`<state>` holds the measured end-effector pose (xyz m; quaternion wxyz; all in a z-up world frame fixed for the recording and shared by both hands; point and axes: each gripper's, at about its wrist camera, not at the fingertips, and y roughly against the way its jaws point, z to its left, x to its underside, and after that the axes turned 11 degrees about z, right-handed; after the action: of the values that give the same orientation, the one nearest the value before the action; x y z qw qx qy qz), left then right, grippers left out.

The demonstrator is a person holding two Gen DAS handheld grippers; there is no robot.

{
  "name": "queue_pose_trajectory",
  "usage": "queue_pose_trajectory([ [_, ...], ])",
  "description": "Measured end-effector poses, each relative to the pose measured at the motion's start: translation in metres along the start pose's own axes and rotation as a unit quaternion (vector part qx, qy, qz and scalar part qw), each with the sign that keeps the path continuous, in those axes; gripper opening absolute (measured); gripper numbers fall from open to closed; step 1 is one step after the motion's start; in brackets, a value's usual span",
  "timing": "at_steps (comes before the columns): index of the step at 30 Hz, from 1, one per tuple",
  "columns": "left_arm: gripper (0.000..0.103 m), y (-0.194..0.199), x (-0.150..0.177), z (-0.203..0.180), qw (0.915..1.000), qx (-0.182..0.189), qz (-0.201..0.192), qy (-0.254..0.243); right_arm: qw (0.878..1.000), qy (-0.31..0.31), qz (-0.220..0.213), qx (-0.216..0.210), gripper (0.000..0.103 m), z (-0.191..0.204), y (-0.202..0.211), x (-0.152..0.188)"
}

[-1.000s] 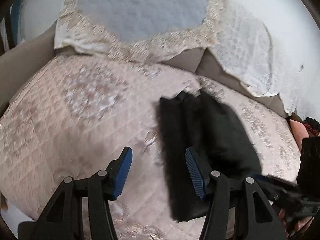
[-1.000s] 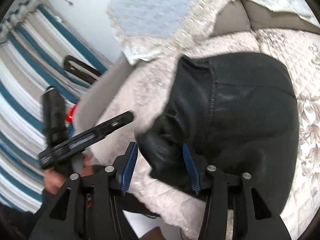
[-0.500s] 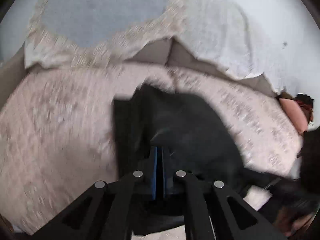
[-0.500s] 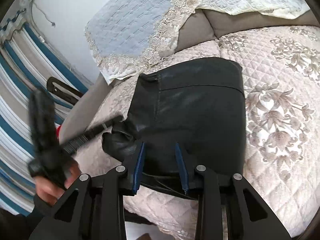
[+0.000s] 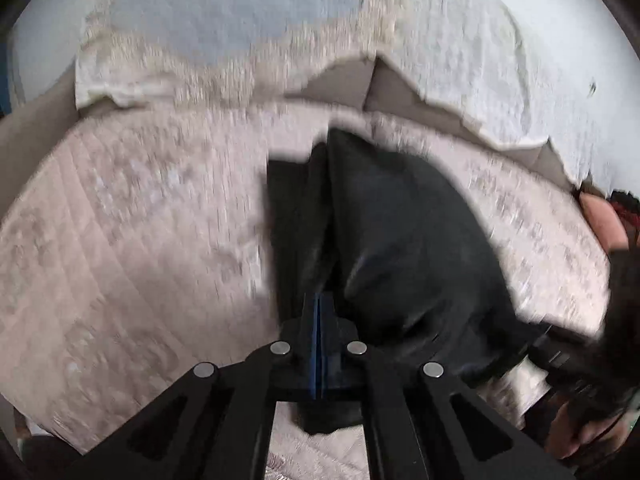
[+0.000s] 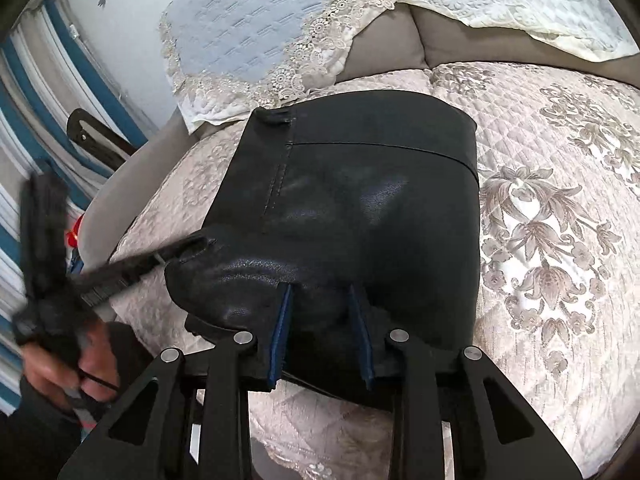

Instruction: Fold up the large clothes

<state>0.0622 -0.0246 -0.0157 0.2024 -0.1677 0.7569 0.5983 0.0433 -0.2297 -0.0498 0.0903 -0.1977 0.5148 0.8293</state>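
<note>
A black leather-like garment (image 6: 360, 200) lies folded on a quilted beige sofa seat (image 6: 560, 240); it also shows blurred in the left wrist view (image 5: 400, 240). My left gripper (image 5: 319, 304) is shut with its blue pads pressed together at the garment's near edge; whether cloth is pinched between them is hidden. My right gripper (image 6: 322, 292) has its fingers partly apart with a bulge of the garment's near fold between them, the pads pressing into it. The left gripper also shows as a blurred black tool at the left of the right wrist view (image 6: 120, 268).
A lace-edged blue and white cover (image 6: 260, 32) drapes the sofa back. A grey armrest (image 6: 132, 184) stands to the left, with blue-striped curtains (image 6: 24, 120) beyond. A hand (image 5: 580, 428) holds the right gripper at the seat's right front.
My left gripper closed from wide open and shifted onto the garment's near edge. My right gripper narrowed around the near fold, and the garment settled flatter on the seat.
</note>
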Motion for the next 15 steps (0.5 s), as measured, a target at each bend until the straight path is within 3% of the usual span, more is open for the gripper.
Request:
queue_pose_trajectory([
  [4,0.007,0.031,-0.032,-0.017,0.9985,0.015,-0.051,-0.014,1.000,0.010,-0.001,0.014,0.030,0.004,-0.002,-0.001],
  [7,0.013,0.021,-0.060,-0.037,0.9977,0.021,-0.055,-0.034,1.000,0.009,-0.002,0.008,0.030,0.002,0.003,-0.004],
  [11,0.013,-0.035,-0.084,-0.045,0.9990,0.004,-0.012,-0.043,0.999,-0.007,-0.035,0.022,0.030,-0.010,0.025,-0.013],
  [15,0.013,-0.089,-0.068,-0.027,0.9985,-0.021,0.043,-0.027,0.998,-0.024,-0.040,0.039,0.030,-0.027,0.029,-0.021],
])
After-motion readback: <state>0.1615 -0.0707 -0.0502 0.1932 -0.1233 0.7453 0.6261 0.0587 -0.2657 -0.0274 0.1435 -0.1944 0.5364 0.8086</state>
